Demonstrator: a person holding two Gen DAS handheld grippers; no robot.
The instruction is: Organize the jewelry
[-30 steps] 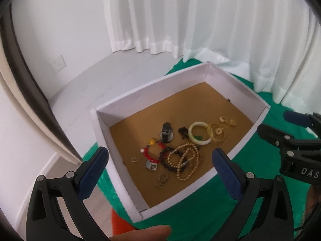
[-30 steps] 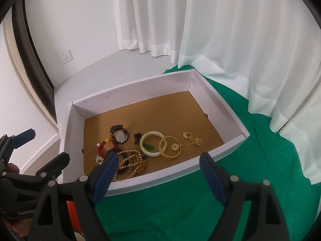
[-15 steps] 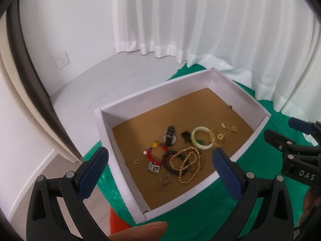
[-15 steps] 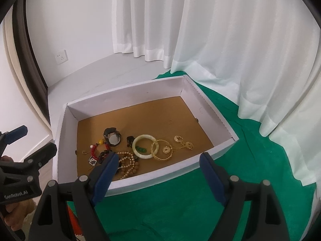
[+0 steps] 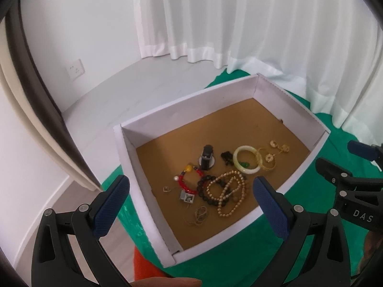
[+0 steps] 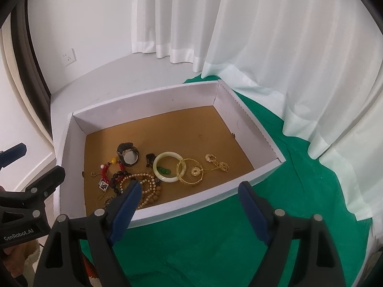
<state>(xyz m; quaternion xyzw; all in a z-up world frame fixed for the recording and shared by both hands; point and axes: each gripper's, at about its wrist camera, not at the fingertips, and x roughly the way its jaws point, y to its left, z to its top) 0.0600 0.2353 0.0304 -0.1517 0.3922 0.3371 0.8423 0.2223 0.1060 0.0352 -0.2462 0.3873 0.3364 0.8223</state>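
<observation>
A white cardboard box [image 5: 134, 167] [image 6: 191, 100] with a brown floor holds a heap of jewelry. In it lie a pale jade bangle [image 5: 246, 160] [image 6: 169, 166], a gold bangle [image 6: 190, 172] with gold pendants, a beige bead necklace [image 5: 227, 191] [image 6: 146, 186], a red bead bracelet [image 5: 189, 181] [image 6: 107, 169], dark beads and a black watch [image 5: 207, 159] [image 6: 128, 156]. My left gripper [image 5: 191, 196] hovers open above the box's near side. My right gripper [image 6: 189, 198] is open too, over the box's near wall. Neither holds anything.
The box sits on a green cloth [image 6: 215, 239] spread on a pale floor. White curtains [image 6: 263, 47] hang behind and to the right. A wall socket [image 5: 76, 69] is on the white wall at left. A fingertip [image 5: 167, 283] shows at the bottom edge.
Both views have tilted slightly, so the box sits a little lower and smaller in frame. The jewelry has not moved and both grippers stay open.
</observation>
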